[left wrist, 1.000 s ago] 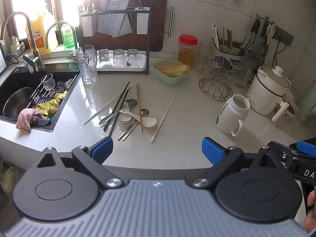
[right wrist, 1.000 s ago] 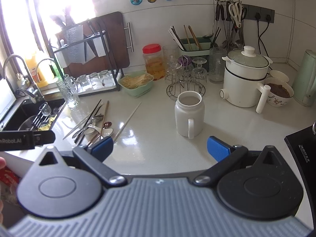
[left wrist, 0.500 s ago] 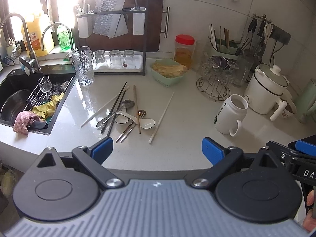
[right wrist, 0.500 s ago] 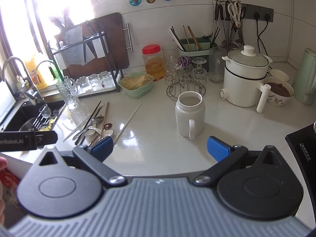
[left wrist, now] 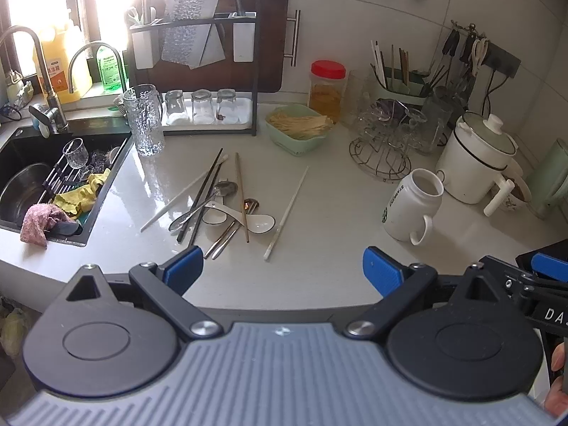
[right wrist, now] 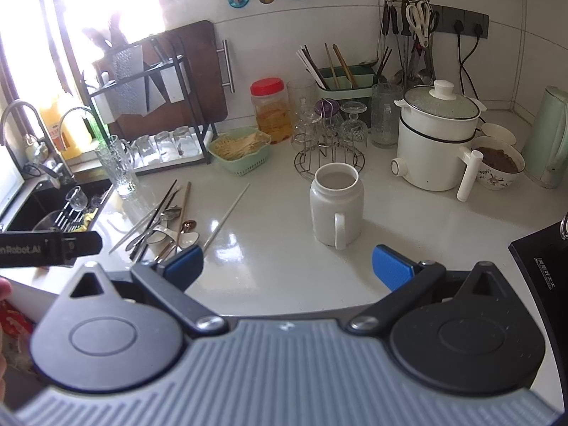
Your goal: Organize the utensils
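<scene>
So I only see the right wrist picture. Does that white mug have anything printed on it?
Observer: Yes. The left wrist view shows a green round logo with lettering on the white mug, on the side turned away from you.
Operator: And what's at the sink?
Observer: A pink cloth drapes over the sink's front edge, hidden in your view.
Operator: Is the other gripper holding anything?
Observer: No. The left gripper is open, with nothing between its fingers.
</scene>
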A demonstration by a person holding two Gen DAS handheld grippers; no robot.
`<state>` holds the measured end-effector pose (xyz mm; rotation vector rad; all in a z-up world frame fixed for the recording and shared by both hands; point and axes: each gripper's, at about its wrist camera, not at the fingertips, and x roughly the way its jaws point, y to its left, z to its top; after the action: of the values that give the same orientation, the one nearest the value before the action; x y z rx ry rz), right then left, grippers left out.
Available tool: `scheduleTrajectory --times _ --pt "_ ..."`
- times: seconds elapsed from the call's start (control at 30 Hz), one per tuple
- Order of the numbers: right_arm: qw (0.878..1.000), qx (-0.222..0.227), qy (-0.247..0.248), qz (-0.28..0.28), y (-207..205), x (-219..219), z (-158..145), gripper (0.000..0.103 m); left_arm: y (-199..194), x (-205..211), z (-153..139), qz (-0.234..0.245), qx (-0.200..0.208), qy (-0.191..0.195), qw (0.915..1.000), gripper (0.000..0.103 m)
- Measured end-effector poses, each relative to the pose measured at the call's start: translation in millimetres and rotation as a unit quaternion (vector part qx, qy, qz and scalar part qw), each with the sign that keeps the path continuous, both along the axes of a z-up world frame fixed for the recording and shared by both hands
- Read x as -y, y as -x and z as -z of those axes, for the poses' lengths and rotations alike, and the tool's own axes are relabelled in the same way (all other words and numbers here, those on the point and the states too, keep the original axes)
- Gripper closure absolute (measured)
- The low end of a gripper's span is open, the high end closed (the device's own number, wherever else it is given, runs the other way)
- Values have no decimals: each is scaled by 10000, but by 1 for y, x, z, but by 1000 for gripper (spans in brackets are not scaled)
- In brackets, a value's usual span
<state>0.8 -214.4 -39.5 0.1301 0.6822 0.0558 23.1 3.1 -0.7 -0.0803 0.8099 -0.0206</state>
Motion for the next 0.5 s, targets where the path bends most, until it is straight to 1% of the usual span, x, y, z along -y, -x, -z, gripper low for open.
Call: scheduleTrajectory --times 0.3,0.5 --pt "10000 -11 -50 -26 -1 2 0 0 -6 -3 2 -54 -53 19 10000 5" --pt "9999 -73 -110 9 -6 6 3 0 -14 1 2 39 -114 -9 9999 5"
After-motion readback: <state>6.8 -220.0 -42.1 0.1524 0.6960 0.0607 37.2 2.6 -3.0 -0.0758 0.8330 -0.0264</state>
